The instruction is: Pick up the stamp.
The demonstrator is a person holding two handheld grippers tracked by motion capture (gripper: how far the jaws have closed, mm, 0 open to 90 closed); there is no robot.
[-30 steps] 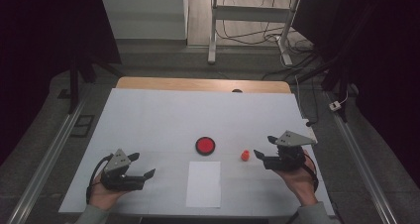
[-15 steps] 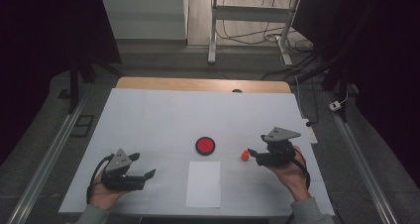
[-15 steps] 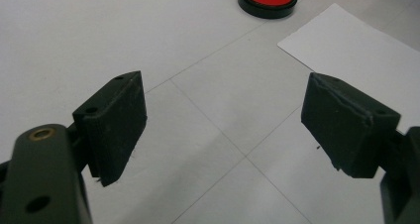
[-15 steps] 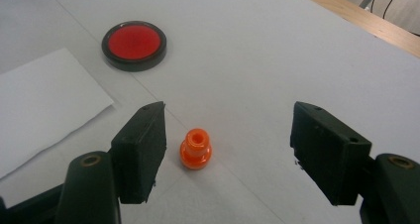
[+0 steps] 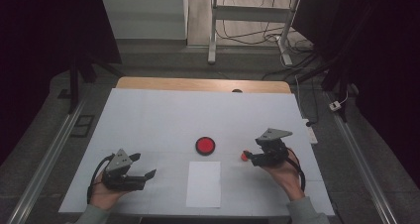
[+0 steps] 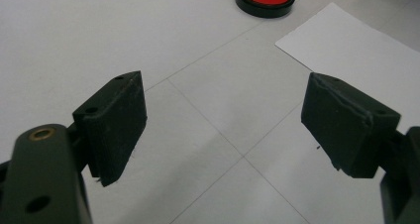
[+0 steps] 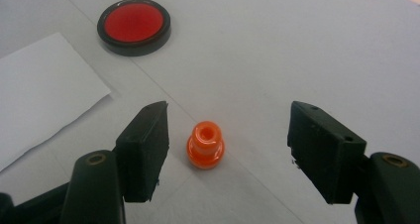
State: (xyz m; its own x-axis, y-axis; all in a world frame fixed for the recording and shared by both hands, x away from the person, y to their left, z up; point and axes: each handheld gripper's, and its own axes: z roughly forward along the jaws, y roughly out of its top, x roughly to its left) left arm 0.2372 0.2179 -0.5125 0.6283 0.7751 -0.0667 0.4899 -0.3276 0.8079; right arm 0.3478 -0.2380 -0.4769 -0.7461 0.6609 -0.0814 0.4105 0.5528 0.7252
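A small orange knob-shaped piece (image 7: 205, 144) stands upright on the white table, and in the high view this orange piece (image 5: 243, 156) lies right of centre. My right gripper (image 7: 232, 137) is low over the table with the piece between its jaws, nearer the left one. Neither pad touches it. The jaws have just been closing a little and still stand wide. In the high view the right gripper (image 5: 249, 157) points left at the piece. My left gripper (image 5: 147, 176) rests at the front left, open, and between the left gripper (image 6: 223, 120) jaws there is only bare table.
A red disc in a black rim (image 5: 204, 145) lies at the table's middle, left of the orange piece. A white paper sheet (image 5: 203, 183) lies in front of it. The white table (image 5: 163, 115) ends at a wooden strip at the back.
My right gripper has moved left and down toward the orange piece, which now sits between its jaws. The left gripper has stayed put.
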